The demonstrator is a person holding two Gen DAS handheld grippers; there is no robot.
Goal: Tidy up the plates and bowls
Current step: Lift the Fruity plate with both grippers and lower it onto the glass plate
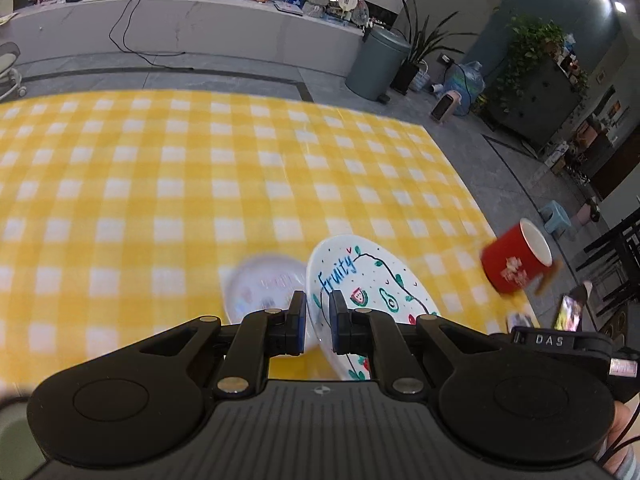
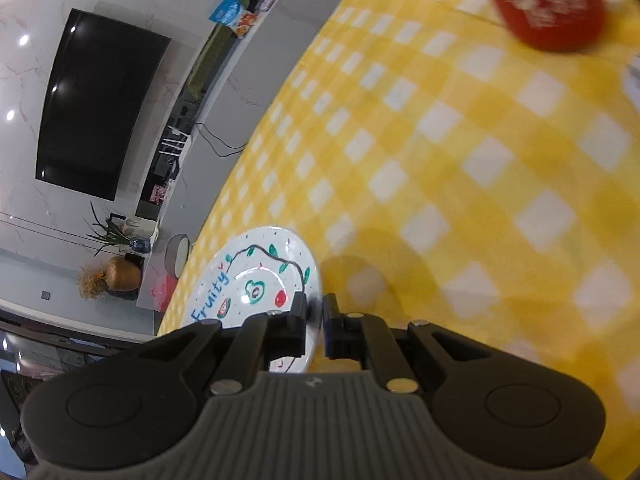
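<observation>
Pinched narrow on opposite rims of the Fruity plate (image 1: 372, 292), left gripper (image 1: 318, 320) and right gripper (image 2: 314, 326), apparently sharing its weight while carried clear of the yellow checked tablecloth (image 1: 200, 184), second plate (image 1: 264, 284) below the left fingers.

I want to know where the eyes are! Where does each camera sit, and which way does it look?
Left wrist: sits on the left gripper, looking down along its fingers at the yellow checked tablecloth; shut on a Fruity plate; a bit of the person's hand shows bottom right.
Right wrist: sits on the right gripper, tilted, facing tablecloth and TV; shut on a Fruity plate.
Shared: tablecloth, red cup, the plate's design.
</observation>
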